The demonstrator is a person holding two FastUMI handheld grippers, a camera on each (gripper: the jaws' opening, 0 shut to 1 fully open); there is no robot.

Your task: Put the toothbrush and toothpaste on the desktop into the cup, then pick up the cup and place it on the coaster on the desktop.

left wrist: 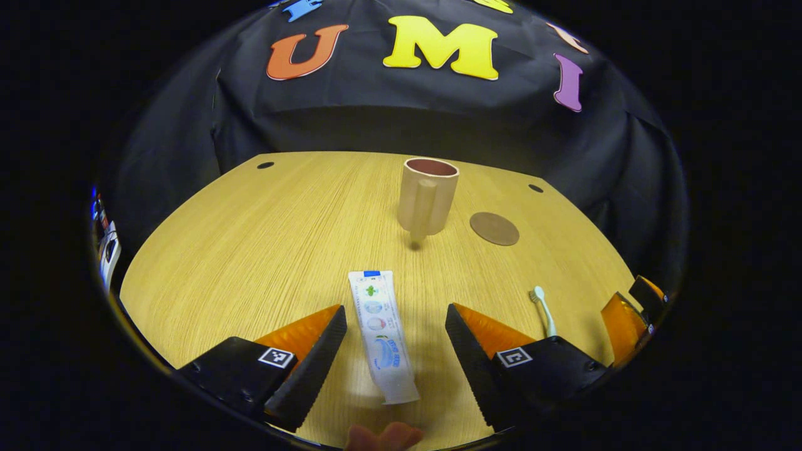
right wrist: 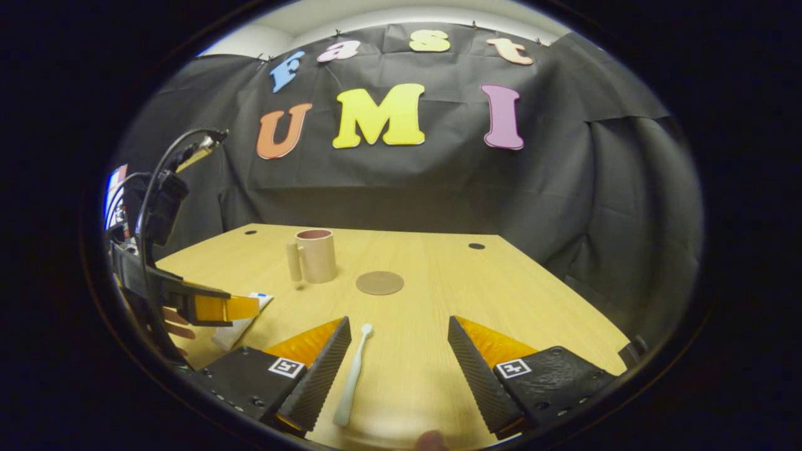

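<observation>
Left tool logged spread, astride my toothpaste, tube lengthwise between the fingers. Right tool spread; toothbrush by its left finger, lengthwise. Cup and coaster toward bench far edge.

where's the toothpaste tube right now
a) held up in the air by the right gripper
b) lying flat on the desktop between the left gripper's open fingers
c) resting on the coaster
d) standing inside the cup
b: in the left gripper view the toothpaste tube lies flat on the desktop between the spread fingers of the left gripper, apart from the cup and the coaster.
</observation>
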